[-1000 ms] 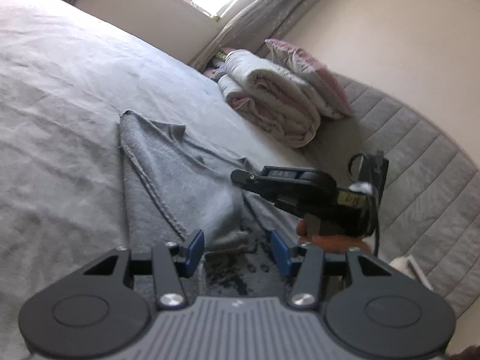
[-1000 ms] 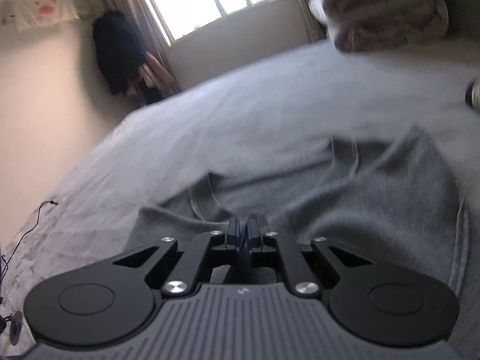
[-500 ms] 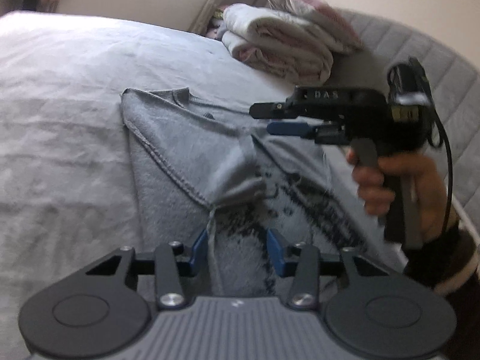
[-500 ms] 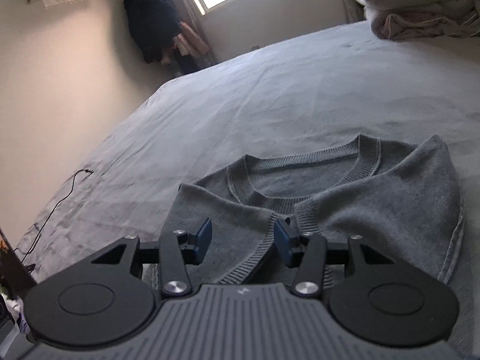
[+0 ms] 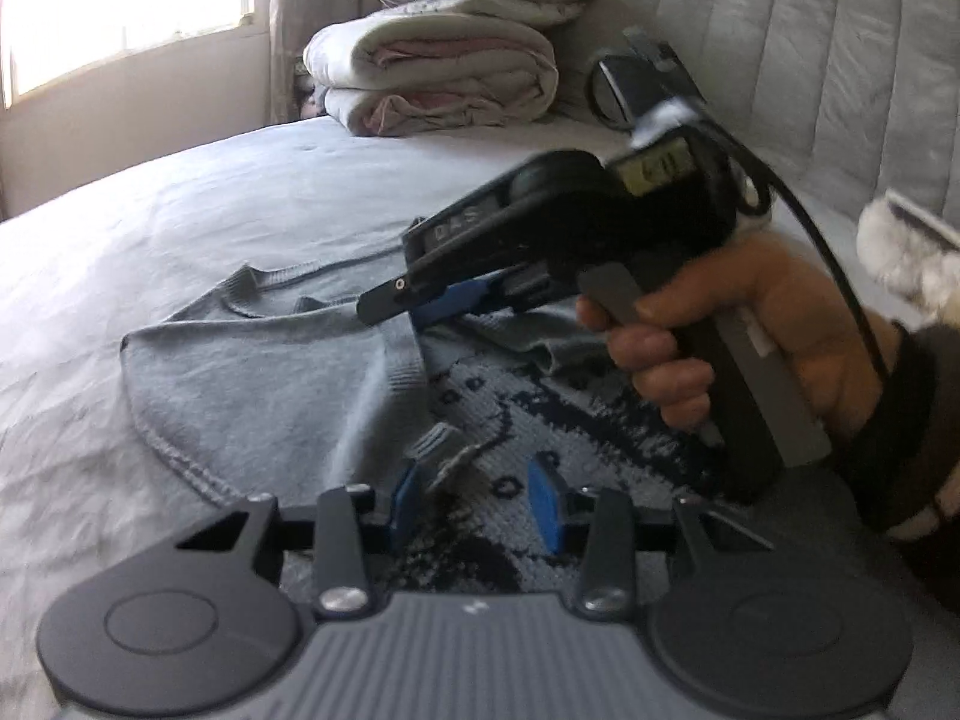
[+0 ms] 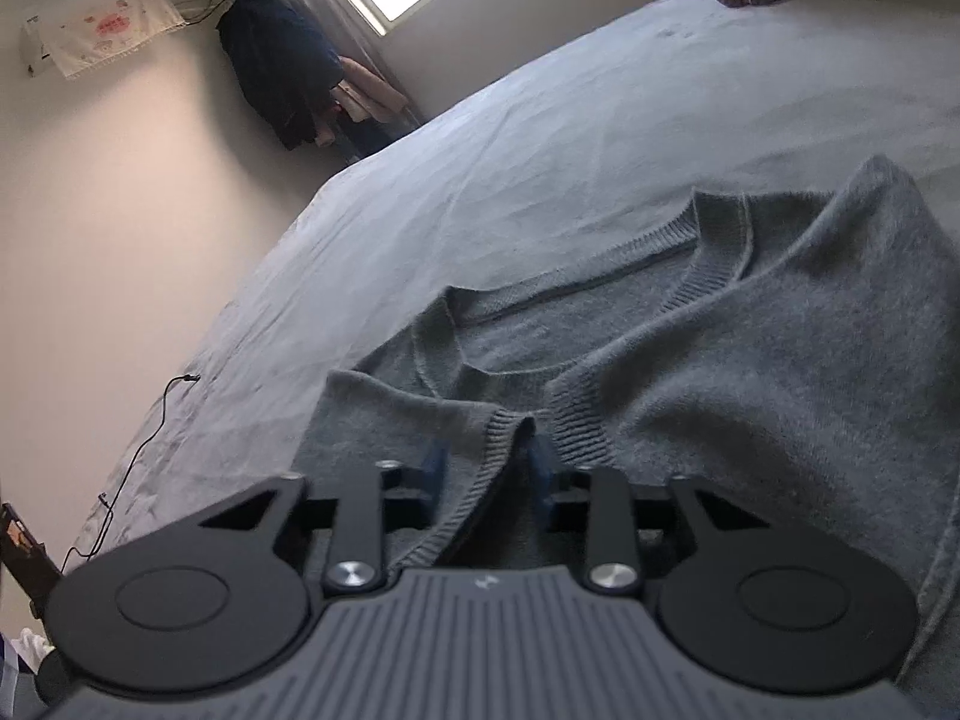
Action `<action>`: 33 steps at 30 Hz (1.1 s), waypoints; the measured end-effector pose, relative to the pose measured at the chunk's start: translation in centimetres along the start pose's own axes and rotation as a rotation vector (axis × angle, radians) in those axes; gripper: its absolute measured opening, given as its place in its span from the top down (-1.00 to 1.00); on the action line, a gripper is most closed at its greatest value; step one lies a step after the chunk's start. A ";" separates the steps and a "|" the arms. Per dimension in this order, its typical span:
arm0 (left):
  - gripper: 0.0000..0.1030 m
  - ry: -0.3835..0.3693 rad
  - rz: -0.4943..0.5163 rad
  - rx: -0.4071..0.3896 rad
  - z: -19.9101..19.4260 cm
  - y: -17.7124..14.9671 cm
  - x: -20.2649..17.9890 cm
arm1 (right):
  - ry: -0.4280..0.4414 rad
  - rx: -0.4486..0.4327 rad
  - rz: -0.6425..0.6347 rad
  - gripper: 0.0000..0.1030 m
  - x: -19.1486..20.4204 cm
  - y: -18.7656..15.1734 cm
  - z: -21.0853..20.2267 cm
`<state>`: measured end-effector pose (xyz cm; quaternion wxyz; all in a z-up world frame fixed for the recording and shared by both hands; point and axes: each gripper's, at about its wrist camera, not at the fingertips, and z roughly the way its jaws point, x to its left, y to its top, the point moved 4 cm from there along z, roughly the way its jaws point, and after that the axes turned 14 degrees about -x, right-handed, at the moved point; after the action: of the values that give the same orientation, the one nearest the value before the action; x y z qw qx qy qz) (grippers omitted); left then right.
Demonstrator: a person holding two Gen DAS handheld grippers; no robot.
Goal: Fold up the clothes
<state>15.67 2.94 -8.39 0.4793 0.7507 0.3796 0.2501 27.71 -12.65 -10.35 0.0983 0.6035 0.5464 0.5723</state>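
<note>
A grey knit sweater [image 5: 252, 378] with a dark pattern on its front lies on the grey bed, both sleeves folded in over the body; it also shows in the right wrist view [image 6: 750, 372]. My left gripper [image 5: 474, 504] is open low over the patterned part, a ribbed cuff [image 5: 441, 447] by its left finger. My right gripper [image 6: 489, 468] is open, its jaws either side of a ribbed cuff edge [image 6: 504, 426]. The right gripper [image 5: 420, 306] also shows in the left wrist view, held by a hand above the sweater.
Folded quilts and a pillow [image 5: 444, 72] are stacked at the head of the bed by the padded headboard [image 5: 840, 78]. A black cable [image 6: 138, 450] lies at the bed's edge. Dark clothes [image 6: 282, 66] hang by the window.
My right gripper has gone from shut to open, letting go of the sleeve, and dropped lower over the cuff. My left gripper stayed open and swung round toward the headboard.
</note>
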 end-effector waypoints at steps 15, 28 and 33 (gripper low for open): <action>0.95 0.005 -0.149 -0.037 0.7 2.0 0.3 | 0.057 -0.147 0.011 0.90 0.1 2.0 -1.8; 0.71 -0.069 -0.187 -0.036 0.1 2.1 -0.2 | -0.036 -0.098 -0.023 0.85 -1.0 1.3 -0.8; 0.63 -0.036 -0.191 0.021 1.4 0.6 0.2 | -0.031 -0.117 0.004 0.72 -1.2 1.9 -1.4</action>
<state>17.06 2.23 -8.46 0.5000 0.7204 0.4433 0.1856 27.96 -15.06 -9.19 0.1407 0.6068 0.5092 0.5939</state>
